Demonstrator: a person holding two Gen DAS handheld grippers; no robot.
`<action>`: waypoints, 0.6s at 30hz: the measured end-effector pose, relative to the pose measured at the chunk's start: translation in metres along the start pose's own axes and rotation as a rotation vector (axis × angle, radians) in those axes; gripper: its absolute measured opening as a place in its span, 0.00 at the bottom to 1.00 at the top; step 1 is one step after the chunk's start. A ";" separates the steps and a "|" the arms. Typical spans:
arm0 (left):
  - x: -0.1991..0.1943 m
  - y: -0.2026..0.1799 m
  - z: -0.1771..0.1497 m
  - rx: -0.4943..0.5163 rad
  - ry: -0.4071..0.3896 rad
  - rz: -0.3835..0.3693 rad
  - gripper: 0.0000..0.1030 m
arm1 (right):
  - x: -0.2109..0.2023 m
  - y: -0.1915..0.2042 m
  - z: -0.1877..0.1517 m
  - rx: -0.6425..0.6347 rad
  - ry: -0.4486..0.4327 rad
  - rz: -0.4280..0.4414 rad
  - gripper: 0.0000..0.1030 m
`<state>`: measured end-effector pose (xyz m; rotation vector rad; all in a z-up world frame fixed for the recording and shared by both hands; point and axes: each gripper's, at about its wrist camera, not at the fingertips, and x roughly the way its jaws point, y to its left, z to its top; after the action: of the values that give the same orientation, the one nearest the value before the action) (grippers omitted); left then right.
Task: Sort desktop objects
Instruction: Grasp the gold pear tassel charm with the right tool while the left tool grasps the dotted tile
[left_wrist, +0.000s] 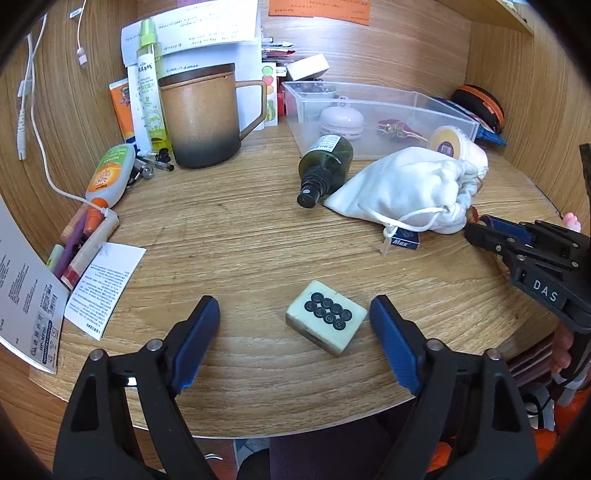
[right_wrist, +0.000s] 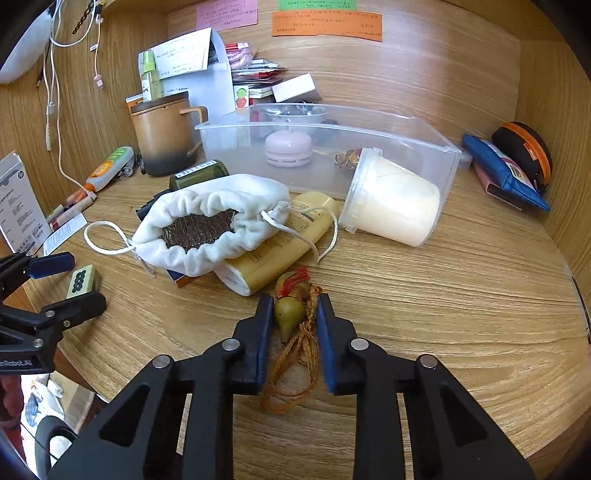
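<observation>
One mahjong tile (left_wrist: 326, 317) lies at the lower middle of the left wrist frame. One white drawstring pouch (right_wrist: 210, 225) sits at centre left of the right wrist frame, with one clear storage bin (right_wrist: 402, 147) above it. One brown mug (left_wrist: 201, 116) stands upper left in the left wrist frame. There is one dark green bottle (left_wrist: 325, 162), one yellow tube (right_wrist: 273, 247), one lidded white tub (right_wrist: 391, 199) and one small gourd charm (right_wrist: 290, 314). Two orange sticky notes count as one (right_wrist: 327, 24) per frame. Two hand-held grippers: left (left_wrist: 295, 328), right (right_wrist: 293, 321).
</observation>
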<state>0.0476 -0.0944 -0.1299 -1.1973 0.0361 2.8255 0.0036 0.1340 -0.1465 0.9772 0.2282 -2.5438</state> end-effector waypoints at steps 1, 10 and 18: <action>0.000 0.000 0.000 0.001 -0.003 0.003 0.73 | 0.000 -0.001 0.000 0.005 0.000 0.005 0.19; -0.001 0.007 0.005 -0.022 -0.002 -0.025 0.40 | -0.013 -0.013 0.004 0.054 -0.024 0.036 0.19; -0.002 0.008 0.006 -0.047 0.003 -0.024 0.38 | -0.027 -0.027 0.009 0.097 -0.054 0.054 0.19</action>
<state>0.0438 -0.1019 -0.1242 -1.2023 -0.0444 2.8196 0.0048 0.1644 -0.1220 0.9359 0.0628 -2.5485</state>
